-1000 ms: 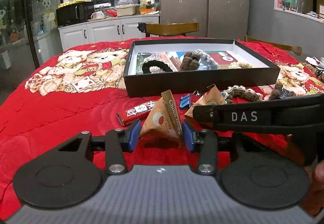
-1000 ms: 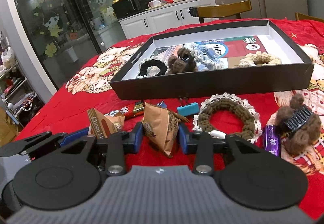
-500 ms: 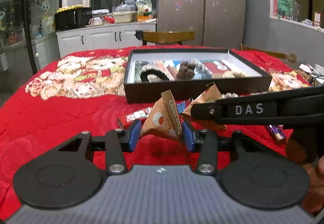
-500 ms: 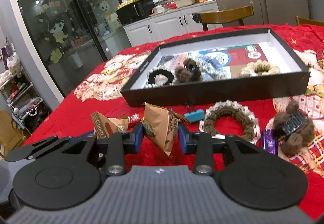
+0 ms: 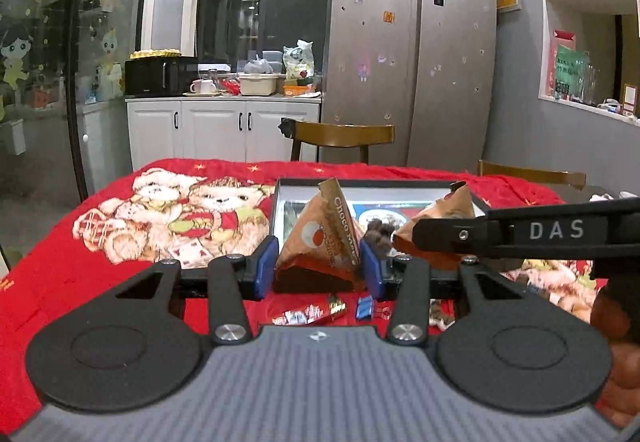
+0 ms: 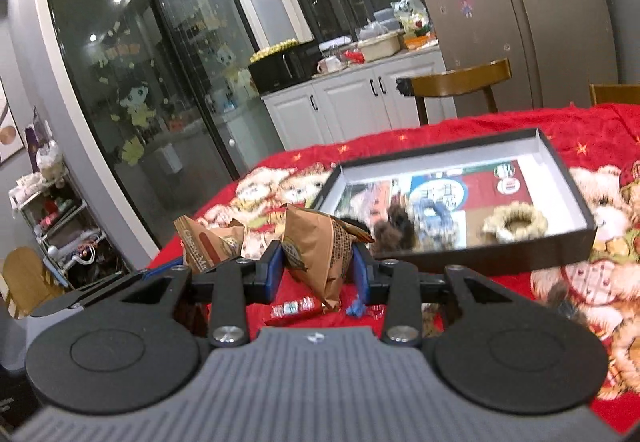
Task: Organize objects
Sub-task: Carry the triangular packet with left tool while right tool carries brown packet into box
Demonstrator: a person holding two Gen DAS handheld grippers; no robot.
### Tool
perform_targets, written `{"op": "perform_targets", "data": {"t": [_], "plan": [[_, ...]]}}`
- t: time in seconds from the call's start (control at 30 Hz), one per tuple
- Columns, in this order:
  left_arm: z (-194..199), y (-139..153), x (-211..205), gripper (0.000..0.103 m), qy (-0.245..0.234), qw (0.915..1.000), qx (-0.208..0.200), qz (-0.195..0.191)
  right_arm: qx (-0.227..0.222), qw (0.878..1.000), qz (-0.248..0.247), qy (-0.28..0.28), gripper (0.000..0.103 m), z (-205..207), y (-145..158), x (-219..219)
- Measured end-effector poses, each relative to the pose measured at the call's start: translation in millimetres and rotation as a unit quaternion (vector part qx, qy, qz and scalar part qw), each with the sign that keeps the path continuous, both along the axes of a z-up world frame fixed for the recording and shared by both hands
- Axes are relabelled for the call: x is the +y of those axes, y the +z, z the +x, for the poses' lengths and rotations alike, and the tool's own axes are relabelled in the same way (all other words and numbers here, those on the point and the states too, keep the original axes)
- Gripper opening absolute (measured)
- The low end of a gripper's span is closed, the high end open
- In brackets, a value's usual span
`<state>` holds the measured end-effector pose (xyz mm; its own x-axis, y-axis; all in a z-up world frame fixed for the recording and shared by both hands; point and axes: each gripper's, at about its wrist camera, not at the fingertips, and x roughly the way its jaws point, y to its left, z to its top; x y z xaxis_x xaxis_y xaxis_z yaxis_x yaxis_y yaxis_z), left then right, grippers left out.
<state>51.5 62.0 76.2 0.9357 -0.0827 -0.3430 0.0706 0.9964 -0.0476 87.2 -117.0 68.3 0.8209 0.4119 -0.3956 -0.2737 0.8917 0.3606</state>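
My left gripper [image 5: 318,268] is shut on a brown pyramid-shaped snack packet [image 5: 324,234] printed "Choco", held in the air above the red blanket. My right gripper [image 6: 318,270] is shut on a second brown pyramid packet [image 6: 320,248], also lifted. Each view shows the other packet: the right one [image 5: 444,216] behind the right gripper's black arm, the left one [image 6: 208,242] at the left. Beyond them lies a black shallow box [image 6: 576,238] holding hair scrunchies, one of them beige [image 6: 516,222], and a brown fluffy clip [image 6: 394,226].
On the red bear-print blanket [image 5: 100,274] below the grippers lie a red candy bar [image 5: 308,314] and a blue binder clip [image 5: 365,307]. A wooden chair [image 5: 340,136] stands past the far table edge. A hand [image 5: 618,370] shows at the right rim.
Both grippers have risen with their packets, and the views have tilted up: the box and blanket sit lower and the room behind fills more of the frame. Both grips look unchanged.
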Motion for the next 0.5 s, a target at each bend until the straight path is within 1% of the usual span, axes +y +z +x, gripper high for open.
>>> {"op": "perform_targets", "data": {"t": [0.1, 0.23, 0.4, 0.5], "plan": [[3.7, 12.0, -2.8, 0.051, 0.004, 1.0000, -0.003, 0.007, -0.010, 1.000, 0.001, -0.006, 0.040, 2.1, 12.2, -2.1], [11.3, 22.5, -3.5, 0.051, 0.006, 0.9999, -0.005, 0.010, -0.013, 1.000, 0.004, -0.011, 0.040, 9.5, 24.6, -2.7], [29.6, 31.8, -3.4, 0.051, 0.007, 0.9999, 0.007, 0.011, -0.010, 1.000, 0.008, -0.019, 0.040, 25.4, 33.9, 1.5], [43.6, 36.2, -1.6, 0.051, 0.008, 0.9998, 0.016, 0.004, -0.011, 1.000, 0.011, -0.026, 0.040, 37.1, 39.8, 2.8]]}}
